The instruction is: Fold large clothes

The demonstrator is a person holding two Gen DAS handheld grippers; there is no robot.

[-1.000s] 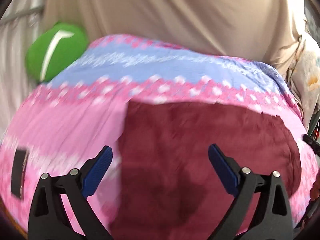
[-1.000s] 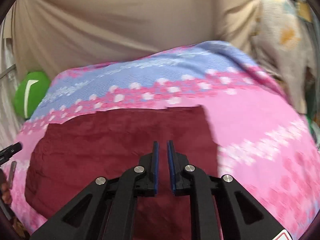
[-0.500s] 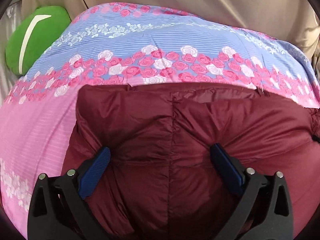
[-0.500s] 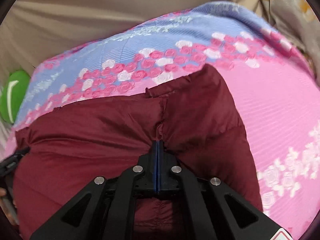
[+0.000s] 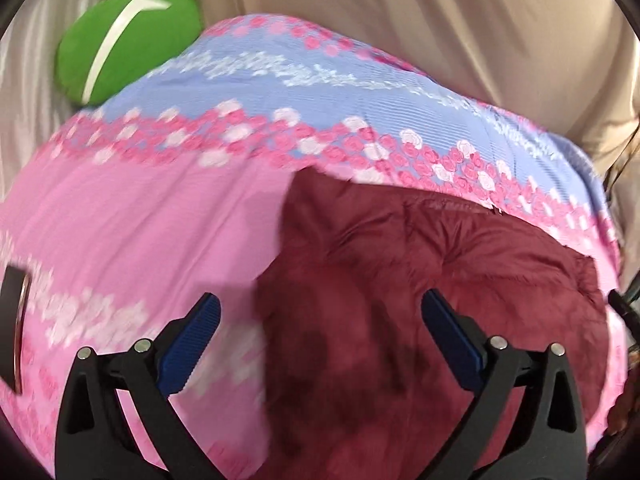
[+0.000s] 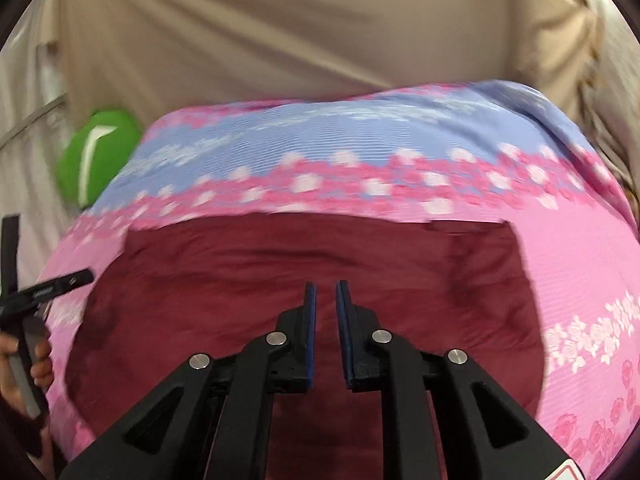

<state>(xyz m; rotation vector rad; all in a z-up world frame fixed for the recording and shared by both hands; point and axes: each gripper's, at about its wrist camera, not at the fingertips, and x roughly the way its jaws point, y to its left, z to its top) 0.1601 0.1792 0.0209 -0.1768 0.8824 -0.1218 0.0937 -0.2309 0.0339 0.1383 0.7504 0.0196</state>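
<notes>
**Both grippers pull back from the folded jacket**

Pulled back, both of them: half a second ago the right gripper [image 6: 325,294] was clamped flat against the seam of the maroon jacket [image 6: 256,300], and now its jaws are opening, a narrow slit between the blue pads, with nothing caught in it. Over on the other side, the left gripper [image 5: 320,340] is spread wide as before, gripping nothing, but it has slid off to the left, so one finger now hangs over pink sheet and the other over the jacket.

And where is the jacket? Folded into a puffy block, lying on the bedspread [image 5: 132,220], a pink cover with a blue band and rows of roses. Both views are smeared with motion blur.

Look around the room: beige curtain [image 6: 280,40] drapes behind the bed, and a green cushion [image 5: 120,40] with a white stripe sits at the far left corner. At the left edge of the right camera's view a hand [image 6: 24,364] grips a black handle.
</notes>
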